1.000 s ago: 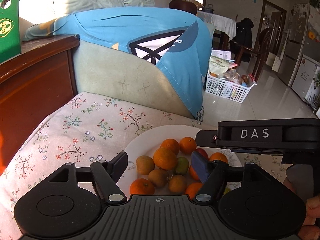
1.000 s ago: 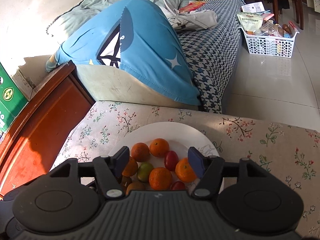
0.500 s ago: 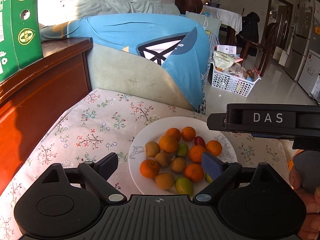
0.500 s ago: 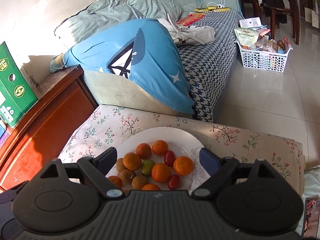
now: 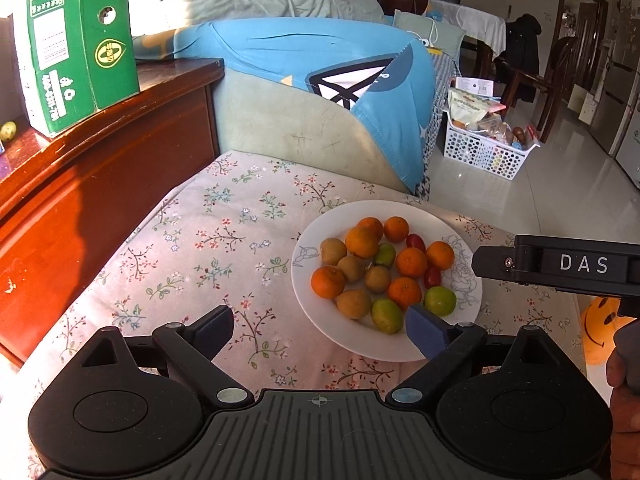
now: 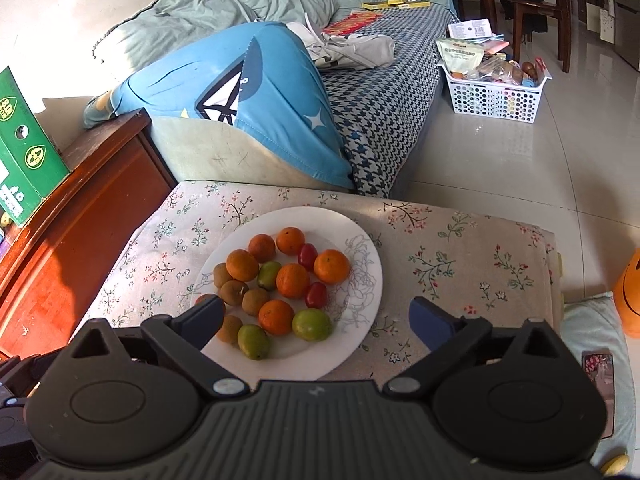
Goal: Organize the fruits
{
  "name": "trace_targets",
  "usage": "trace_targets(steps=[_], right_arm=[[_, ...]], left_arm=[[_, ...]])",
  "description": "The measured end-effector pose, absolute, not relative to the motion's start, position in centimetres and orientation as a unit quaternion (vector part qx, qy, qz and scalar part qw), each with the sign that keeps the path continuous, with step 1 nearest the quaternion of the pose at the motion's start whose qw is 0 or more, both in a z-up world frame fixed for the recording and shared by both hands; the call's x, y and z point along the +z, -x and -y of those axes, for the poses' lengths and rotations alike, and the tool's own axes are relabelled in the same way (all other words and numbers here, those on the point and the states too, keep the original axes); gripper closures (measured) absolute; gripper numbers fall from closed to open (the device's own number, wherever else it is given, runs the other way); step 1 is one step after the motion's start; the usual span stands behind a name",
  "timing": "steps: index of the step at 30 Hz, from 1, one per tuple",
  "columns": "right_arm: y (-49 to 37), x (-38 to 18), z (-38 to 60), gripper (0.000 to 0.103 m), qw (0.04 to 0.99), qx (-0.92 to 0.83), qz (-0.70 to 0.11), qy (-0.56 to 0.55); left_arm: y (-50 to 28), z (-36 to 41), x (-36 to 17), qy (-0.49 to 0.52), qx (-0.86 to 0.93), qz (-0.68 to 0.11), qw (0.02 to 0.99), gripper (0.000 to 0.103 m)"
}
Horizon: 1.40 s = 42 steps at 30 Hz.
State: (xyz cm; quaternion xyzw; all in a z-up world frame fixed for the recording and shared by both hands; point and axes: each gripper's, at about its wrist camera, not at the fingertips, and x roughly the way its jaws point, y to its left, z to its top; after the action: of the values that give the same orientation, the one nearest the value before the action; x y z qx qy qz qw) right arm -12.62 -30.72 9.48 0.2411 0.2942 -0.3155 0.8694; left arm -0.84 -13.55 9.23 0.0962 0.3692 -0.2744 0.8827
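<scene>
- fruits [image 6: 280,286]: mixed heap on a white plate [image 6: 360,276] — orange mandarins, brown round fruits, green ones, two small red ones; most touch a neighbour, kinds mingled rather than grouped.
- plate: sits on the desk [image 6: 460,248], which is covered by a floral cloth; nearer the left half of the cloth, with bare cloth on both sides.
- left hand-held gripper [image 5: 320,330]: jaws spread wide, nothing between them; hovers above the near rim of the plate. its right finger overlaps the plate edge in view beside a green fruit [image 5: 439,301]; whether it touches is not clear.
- right hand-held gripper [image 6: 316,320]: jaws equally wide apart, empty; held above the near side of the plate, left finger in front of the brown fruits.
- step in hand, as judged: both tools stand off with all fruit gathered on one plate. this fits either fruit collected and the job closing, or a sort by kind about to start; the views do not settle which.
- next move, as judged: any pick from this heap calls for a narrow approach from above onto a single fruit at the edge of the pile, since round neighbours would roll if nudged.
- surroundings: red wooden cabinet [image 5: 100,168] at left bearing a green carton [image 5: 80,44]; sofa with blue cloth behind; white basket [image 6: 496,94] on the floor.
</scene>
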Motion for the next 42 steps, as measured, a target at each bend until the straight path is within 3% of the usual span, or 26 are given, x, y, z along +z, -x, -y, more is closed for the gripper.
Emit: trace_targets(steps=[19,42], right_arm=[[11.4,7.5,28.9,0.002,0.823,-0.361,-0.397,-0.187],[10.3,6.2,29.0,0.002,0.811,-0.365,-0.425,-0.171]], left_arm=[[-0.8,13.8,8.7,-0.100,-0.195,-0.404,0.888,0.004],[-1.8,14.5,7.1,-0.110,-0.170,-0.425,0.882,0.004]])
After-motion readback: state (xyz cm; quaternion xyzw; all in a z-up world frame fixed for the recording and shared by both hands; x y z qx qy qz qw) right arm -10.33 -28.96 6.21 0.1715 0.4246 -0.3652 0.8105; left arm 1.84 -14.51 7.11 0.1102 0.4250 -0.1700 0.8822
